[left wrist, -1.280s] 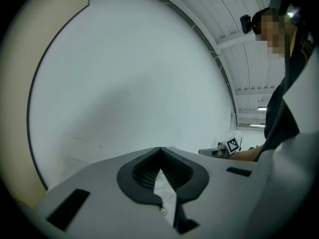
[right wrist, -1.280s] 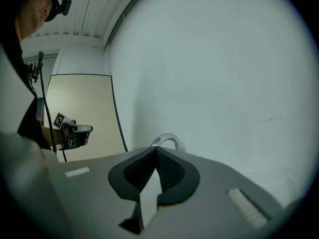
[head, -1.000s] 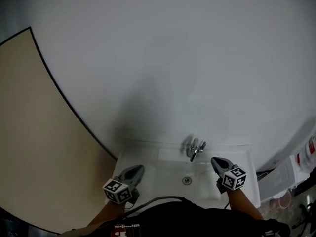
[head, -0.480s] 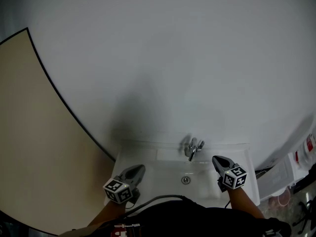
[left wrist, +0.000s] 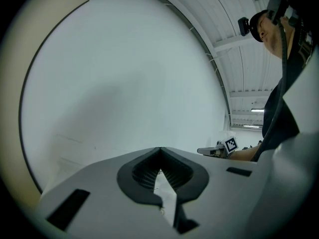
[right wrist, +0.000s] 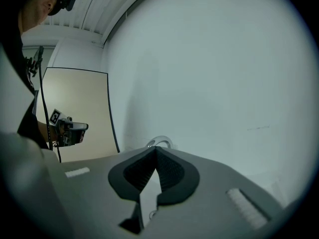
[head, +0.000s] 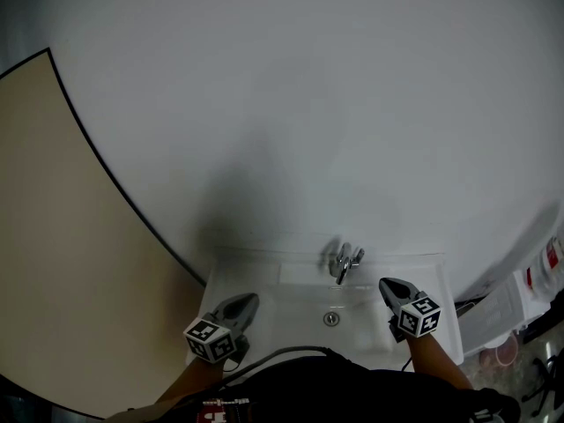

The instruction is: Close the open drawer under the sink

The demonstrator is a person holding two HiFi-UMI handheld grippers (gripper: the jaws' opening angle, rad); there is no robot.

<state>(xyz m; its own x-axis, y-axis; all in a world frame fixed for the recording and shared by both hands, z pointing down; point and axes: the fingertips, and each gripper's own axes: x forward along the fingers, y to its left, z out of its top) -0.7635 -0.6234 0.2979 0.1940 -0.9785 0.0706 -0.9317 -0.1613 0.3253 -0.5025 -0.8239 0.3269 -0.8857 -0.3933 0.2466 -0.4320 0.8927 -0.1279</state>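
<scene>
We hold our left tongs [head: 248, 301] and right tongs [head: 385, 284] over the white sink [head: 291, 311]. Both are pressed together, with nothing between the jaws. The tap [head: 345, 263] stands just ahead of them, nearer the right tongs, and the drain [head: 331, 319] lies between the two. The drawer shows in no view; our dark clothing covers what lies below the tongs.
</scene>
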